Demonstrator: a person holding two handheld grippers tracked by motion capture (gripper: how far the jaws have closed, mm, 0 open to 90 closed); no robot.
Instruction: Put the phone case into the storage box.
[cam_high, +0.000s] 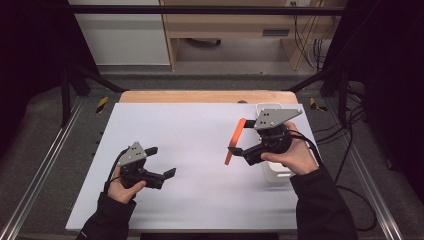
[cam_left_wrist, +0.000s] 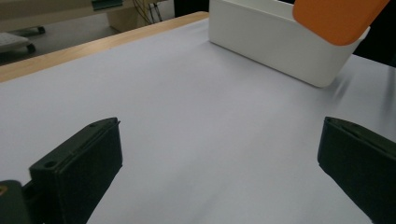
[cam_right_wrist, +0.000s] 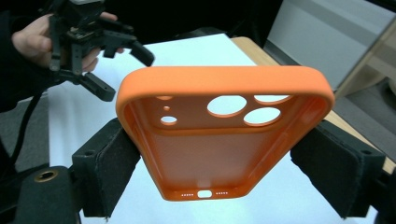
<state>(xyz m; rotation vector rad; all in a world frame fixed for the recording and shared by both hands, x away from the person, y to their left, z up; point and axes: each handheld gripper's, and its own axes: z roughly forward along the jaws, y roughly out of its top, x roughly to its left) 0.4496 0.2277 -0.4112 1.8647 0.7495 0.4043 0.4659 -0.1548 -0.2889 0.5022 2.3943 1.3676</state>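
Right claw (cam_right_wrist: 215, 168) pinches an orange phone case (cam_right_wrist: 224, 130) by its long edges, above the worktop (cam_high: 190, 135) near a white bin (cam_left_wrist: 280, 46). It looks light, flexible, grippy. Left claw (cam_high: 162, 161) is spread, empty.

Both forearms wear black long sleeves (cam_high: 320, 202) that end at the wrists. Each hand carries a black two-jaw tool: the left gripper (cam_high: 164, 162) and the right gripper (cam_high: 238, 143) each bear a grey three-cornered plate (dotted with small dark screw holes) on top. Black cables trail from both, and the jaws carry flat black pads (cam_right_wrist: 109, 163).
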